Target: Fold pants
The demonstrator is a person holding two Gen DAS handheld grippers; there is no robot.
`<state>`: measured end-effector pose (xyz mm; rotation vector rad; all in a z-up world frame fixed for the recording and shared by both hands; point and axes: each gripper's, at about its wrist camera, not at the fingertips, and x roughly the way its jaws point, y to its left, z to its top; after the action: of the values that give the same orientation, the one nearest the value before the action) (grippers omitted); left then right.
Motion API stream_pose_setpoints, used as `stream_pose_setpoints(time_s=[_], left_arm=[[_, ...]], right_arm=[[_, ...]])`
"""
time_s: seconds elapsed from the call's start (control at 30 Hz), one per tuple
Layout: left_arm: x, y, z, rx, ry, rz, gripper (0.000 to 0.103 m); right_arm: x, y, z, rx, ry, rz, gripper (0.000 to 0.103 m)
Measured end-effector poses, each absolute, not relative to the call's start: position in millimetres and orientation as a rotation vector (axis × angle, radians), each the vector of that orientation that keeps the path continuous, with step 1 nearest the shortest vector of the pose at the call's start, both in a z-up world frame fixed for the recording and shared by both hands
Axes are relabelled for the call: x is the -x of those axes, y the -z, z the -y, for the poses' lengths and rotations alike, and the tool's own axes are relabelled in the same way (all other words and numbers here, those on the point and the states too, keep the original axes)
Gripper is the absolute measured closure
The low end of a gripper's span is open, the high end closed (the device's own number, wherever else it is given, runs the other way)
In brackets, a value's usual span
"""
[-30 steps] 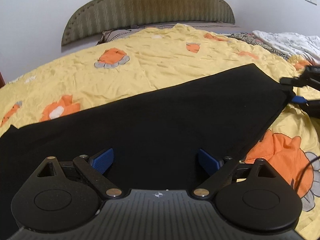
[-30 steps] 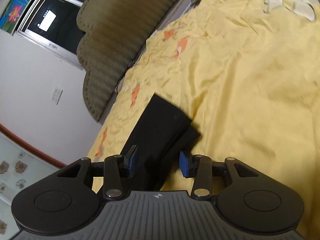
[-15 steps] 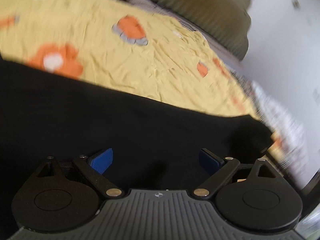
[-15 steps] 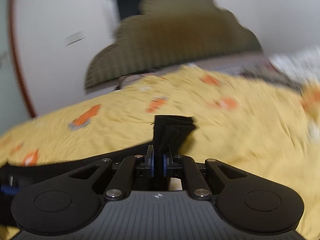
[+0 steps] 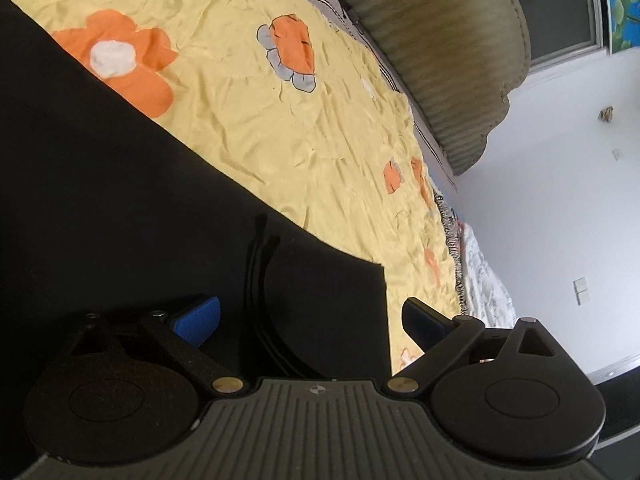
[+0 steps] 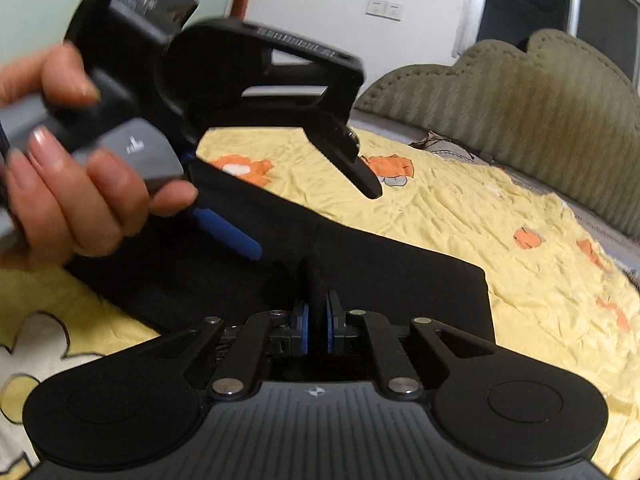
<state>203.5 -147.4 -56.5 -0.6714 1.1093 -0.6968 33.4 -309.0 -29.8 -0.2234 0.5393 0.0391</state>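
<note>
Black pants (image 5: pixel 120 200) lie on a yellow flowered bedsheet (image 5: pixel 304 128). My left gripper (image 5: pixel 308 322) hovers over a corner of them, open, with only cloth below its blue pads (image 5: pixel 198 318). The right wrist view shows my right gripper (image 6: pixel 316 322) shut on a pinched fold of the pants (image 6: pixel 400 276), its blue pads pressed on the cloth. In that same view the left gripper (image 6: pixel 312 220) sits at upper left, held by a hand (image 6: pixel 72 200), its jaws wide apart just above the pants.
An olive padded headboard (image 6: pixel 520 92) and a white wall close off the far side of the bed. A white quilt (image 5: pixel 484 280) lies at the bed's far edge. A thin black curved cord (image 5: pixel 254 304) crosses in front of the left gripper.
My right gripper shut on the pants' end and swung it across toward the left gripper. Both wrists rolled. The left gripper stayed open and shifted along the pants.
</note>
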Motion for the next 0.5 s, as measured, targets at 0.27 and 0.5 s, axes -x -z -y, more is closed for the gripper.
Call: stream_pose_setpoints(time_s=[0.27,0.5], left_arm=[[-209.9,62.0,162.1,0.74,0.765,-1.178,0.058],[-190.7,38.2,157.6,0.484,0.732,-0.997,0.093]], right_arm=[[-14.1,8.6,322.1,0.116,-0.036,-0.445,0.095],[-18.0,7.3,301.2,0.188,-0.062,-0.476,0.095]])
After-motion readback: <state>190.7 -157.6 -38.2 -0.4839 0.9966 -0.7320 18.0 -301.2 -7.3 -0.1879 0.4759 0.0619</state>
